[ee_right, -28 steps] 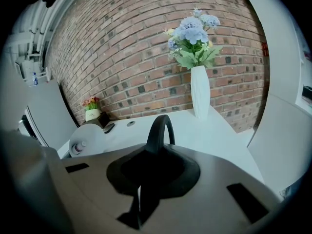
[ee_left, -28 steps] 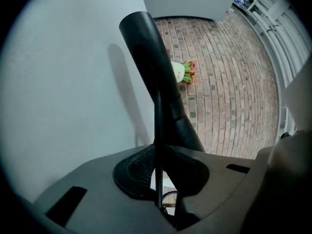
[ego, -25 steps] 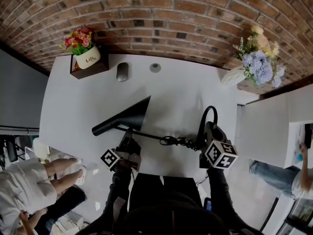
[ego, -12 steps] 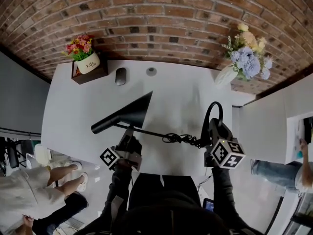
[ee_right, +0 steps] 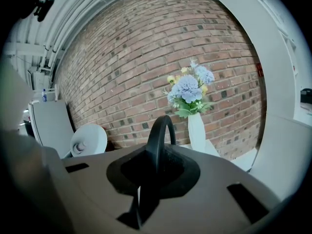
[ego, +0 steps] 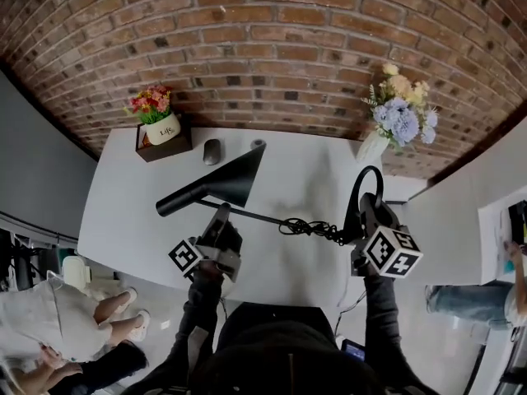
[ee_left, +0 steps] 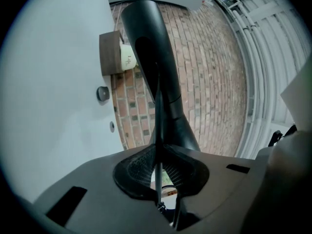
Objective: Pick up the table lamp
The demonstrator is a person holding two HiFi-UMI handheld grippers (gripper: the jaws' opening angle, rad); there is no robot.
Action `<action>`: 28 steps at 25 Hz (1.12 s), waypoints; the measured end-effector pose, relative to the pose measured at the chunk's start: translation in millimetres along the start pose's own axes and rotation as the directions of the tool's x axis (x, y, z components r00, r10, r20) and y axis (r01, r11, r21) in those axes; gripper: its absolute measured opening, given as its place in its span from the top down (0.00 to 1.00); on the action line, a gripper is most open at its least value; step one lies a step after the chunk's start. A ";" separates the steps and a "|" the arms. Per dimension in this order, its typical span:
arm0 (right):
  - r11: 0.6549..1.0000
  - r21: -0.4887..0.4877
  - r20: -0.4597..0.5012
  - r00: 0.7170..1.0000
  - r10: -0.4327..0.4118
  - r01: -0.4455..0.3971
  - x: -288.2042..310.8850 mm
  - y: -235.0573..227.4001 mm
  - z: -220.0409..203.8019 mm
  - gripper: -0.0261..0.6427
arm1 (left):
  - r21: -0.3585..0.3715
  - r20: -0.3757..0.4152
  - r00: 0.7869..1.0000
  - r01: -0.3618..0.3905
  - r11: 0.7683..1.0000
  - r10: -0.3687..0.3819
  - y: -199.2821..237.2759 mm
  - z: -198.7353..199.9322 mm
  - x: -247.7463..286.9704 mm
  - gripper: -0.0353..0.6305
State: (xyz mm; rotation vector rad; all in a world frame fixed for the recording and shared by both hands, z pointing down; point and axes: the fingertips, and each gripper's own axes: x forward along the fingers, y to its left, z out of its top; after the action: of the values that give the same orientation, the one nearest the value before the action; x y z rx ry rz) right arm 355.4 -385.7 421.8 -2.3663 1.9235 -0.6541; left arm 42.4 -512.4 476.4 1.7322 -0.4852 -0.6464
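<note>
The black table lamp hangs above the white table (ego: 132,212), held level. Its cone shade (ego: 222,183) points left and a thin rod (ego: 259,217) runs right to a bundled cord (ego: 303,227) and a curved black arch (ego: 356,194). My left gripper (ego: 224,214) is shut on the thin rod just behind the shade. In the left gripper view the rod (ee_left: 157,145) runs between the pads of that gripper (ee_left: 158,179) and the shade (ee_left: 156,67) rises beyond. My right gripper (ego: 361,222) is shut on the arch; the right gripper view shows the arch (ee_right: 158,133) in the gripper (ee_right: 151,174).
A flower pot on a wooden box (ego: 158,130), a dark mouse (ego: 212,151) and a small round disc (ego: 258,144) lie along the table's far edge by the brick wall. A white vase of blue flowers (ego: 397,118) stands at the far right. People stand at lower left (ego: 49,336).
Both grippers have risen together with the lamp held in them, so the shade and rod now hang higher over the table. The grips have not changed.
</note>
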 end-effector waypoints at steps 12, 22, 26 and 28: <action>0.997 -0.050 0.160 0.985 0.066 -0.059 -5.4 25.7 79.7 0.92 | 0.091 0.006 0.985 0.173 0.981 -0.174 -73.8 29.9 29.6 0.89; 0.996 -0.035 0.235 0.968 0.092 -0.086 -16.3 35.8 110.5 0.92 | 0.162 0.006 0.961 0.273 0.948 -0.277 -121.1 41.5 36.6 0.88; 0.995 -0.047 0.244 0.965 0.098 -0.089 -18.6 38.7 111.0 0.92 | 0.159 0.017 0.959 0.277 0.948 -0.283 -120.9 41.5 33.4 0.88; 0.995 -0.050 0.242 0.965 0.099 -0.089 -19.2 40.0 109.4 0.92 | 0.155 0.015 0.961 0.271 0.950 -0.277 -118.7 41.2 31.3 0.88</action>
State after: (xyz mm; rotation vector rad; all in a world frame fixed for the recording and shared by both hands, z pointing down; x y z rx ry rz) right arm 351.7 -403.5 305.1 -2.2362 1.9413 -0.3052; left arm 38.1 -533.0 348.6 1.9554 -0.3268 -0.8583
